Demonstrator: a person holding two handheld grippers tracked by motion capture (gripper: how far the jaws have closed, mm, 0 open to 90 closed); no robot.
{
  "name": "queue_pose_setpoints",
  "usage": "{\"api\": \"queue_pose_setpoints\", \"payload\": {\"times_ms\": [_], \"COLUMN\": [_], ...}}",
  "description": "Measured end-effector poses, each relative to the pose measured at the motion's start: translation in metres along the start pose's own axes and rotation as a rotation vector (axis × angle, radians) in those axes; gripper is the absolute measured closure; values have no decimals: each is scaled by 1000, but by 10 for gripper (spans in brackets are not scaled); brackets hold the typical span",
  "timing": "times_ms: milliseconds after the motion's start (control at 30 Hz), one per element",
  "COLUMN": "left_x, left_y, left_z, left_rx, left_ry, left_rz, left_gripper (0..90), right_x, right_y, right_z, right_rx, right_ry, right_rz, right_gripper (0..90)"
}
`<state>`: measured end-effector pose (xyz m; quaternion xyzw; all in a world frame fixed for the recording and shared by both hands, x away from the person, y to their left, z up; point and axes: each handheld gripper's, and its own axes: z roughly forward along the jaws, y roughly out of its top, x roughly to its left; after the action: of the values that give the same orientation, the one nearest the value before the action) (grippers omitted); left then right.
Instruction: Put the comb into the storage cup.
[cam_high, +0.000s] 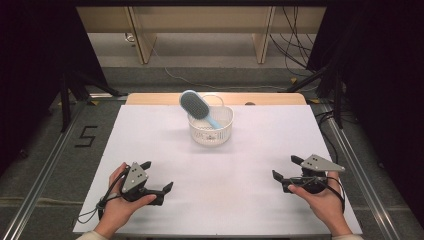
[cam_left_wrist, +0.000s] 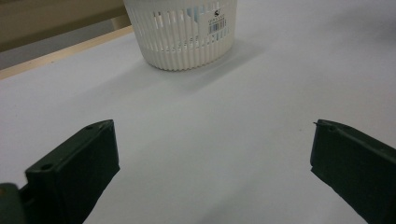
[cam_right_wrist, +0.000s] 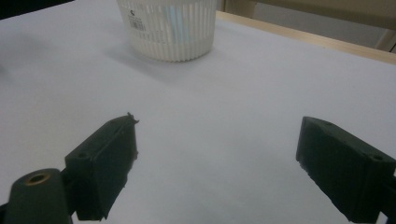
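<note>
Ahead of both spread-jawed, empty grippers, left gripper (cam_high: 159, 176) and right gripper (cam_high: 284, 167), hairbrush (cam_high: 196, 106) leans in basket (cam_high: 225, 131), equidistant.

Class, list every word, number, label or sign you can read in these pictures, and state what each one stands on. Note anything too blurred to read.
"5": a dark numeral marked on the floor, left of the table.
Barcode label on the white basket, with a logo like an "S" above the bars: its small print is too blurred to read.
The same label in the right gripper view: unreadable.
Nothing readable on the hairbrush.
</note>
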<state>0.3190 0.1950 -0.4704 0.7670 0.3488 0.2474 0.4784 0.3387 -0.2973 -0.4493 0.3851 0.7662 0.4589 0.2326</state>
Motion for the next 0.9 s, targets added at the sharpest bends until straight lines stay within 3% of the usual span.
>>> {"api": "queue_pose_setpoints", "payload": {"times_ms": [900], "left_x": [2], "left_y": [0], "left_z": [-1], "left_rx": [-1], "left_ry": [4], "left_rz": [-6], "left_gripper": [4], "right_x": [4], "right_y": [-22], "right_z": [-20], "right_rx": [-4], "right_ry": [2], "right_rz": [2], "right_gripper": [132]}}
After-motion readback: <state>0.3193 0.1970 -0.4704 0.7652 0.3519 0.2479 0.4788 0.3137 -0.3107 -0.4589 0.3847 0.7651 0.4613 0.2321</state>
